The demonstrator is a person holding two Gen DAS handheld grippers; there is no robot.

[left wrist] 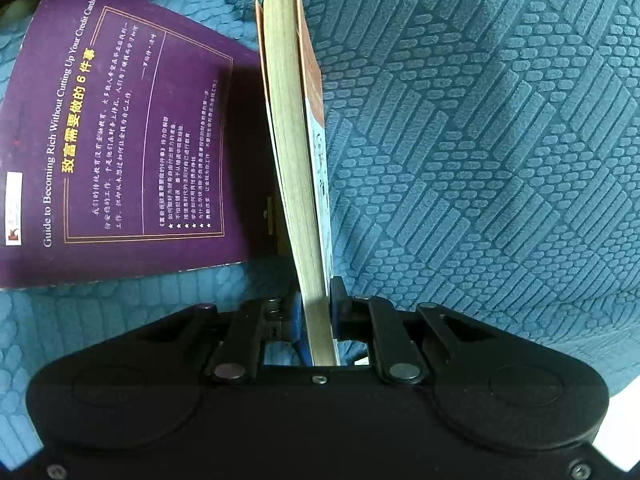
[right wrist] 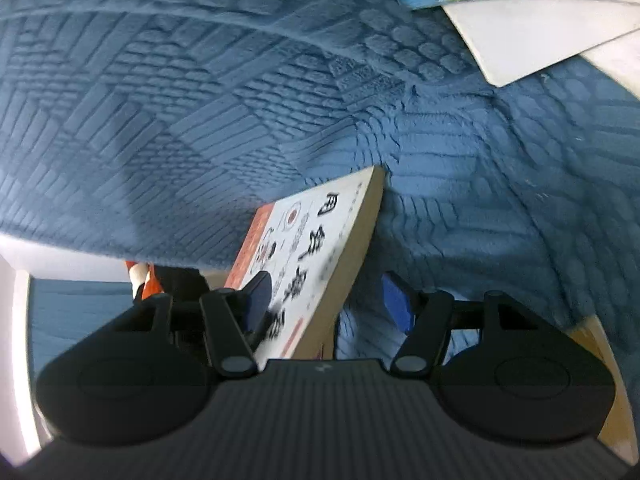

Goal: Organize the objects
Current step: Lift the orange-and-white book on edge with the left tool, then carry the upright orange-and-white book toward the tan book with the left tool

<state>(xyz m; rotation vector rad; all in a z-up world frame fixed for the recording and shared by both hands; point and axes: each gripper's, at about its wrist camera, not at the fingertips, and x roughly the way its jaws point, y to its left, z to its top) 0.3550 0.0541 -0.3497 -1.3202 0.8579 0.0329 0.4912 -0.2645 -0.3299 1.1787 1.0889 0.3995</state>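
My left gripper [left wrist: 316, 304] is shut on an orange-and-white paperback book [left wrist: 294, 152], held on edge above the blue quilted bedspread [left wrist: 480, 140], page edges facing me. A purple book [left wrist: 120, 140] lies flat on the bedspread just left of it. In the right wrist view the same white-covered book [right wrist: 320, 240] with large black characters sits between my right gripper's [right wrist: 328, 304] wide-apart blue pads. The left pad [right wrist: 256, 300] lies against the cover; the right pad [right wrist: 396, 304] is clear of the book.
Several flat books or cards [right wrist: 520, 28] lie at the top right of the right wrist view. The bed's edge and a wooden strip [right wrist: 600, 360] show at the lower right; an orange-and-white object [right wrist: 140, 280] is at lower left.
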